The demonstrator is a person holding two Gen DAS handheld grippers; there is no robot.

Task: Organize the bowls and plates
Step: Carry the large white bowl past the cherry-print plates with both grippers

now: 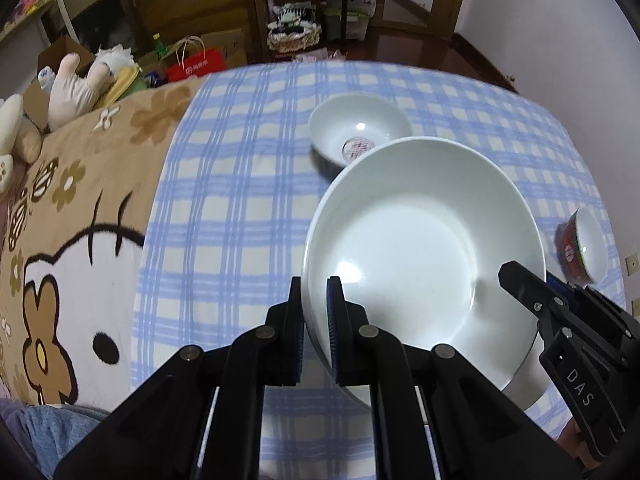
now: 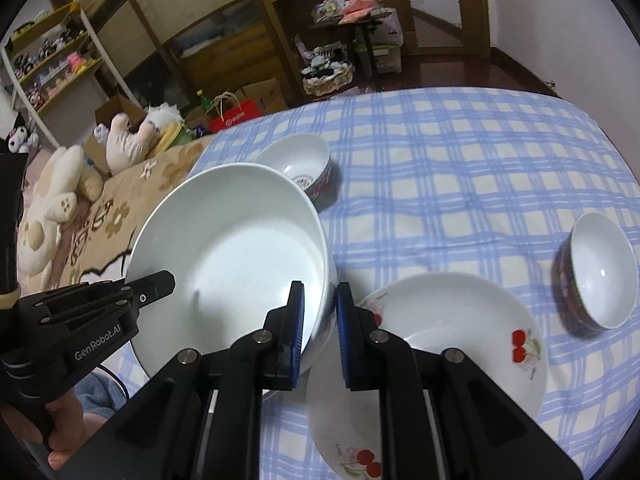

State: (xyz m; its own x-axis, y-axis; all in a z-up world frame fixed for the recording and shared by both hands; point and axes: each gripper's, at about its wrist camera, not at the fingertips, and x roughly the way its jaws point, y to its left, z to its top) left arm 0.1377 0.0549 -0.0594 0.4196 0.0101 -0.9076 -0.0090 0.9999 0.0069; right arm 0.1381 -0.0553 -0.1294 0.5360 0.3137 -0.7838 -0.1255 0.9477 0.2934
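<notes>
Both grippers hold the same large white plate (image 1: 420,248), one on each side of its rim. The left gripper (image 1: 316,320) has its blue pads closed narrow on the rim nearest to it, and the right gripper (image 2: 320,320) is closed in the same way on the opposite rim. The plate is deep, plain white and empty. It seems to be lifted a little above the bed, because the checked blue sheet (image 1: 240,200) shows under its near edge, but I cannot say this for sure.

The other dishes are spread on the sheet, none of them stacked. A cherry plate (image 2: 460,320) lies just to the right of the right gripper, and part of it goes under that gripper. A small bowl with a red mark inside (image 1: 360,132) stands behind the large plate, very near to its far rim. A second bowl with a dark red outside (image 2: 596,276) stands well apart at the right, and it looks tilted.

As I judge it, the task is at an early stage. No pile is made yet; one plate is in the grippers and one plate and two bowls wait on the sheet. A likely next step is to put the large plate together with the cherry plate, and then to set one bowl into the other. The bed is soft, so a pile could lean there, and a rim held only at two thin points can slip.
</notes>
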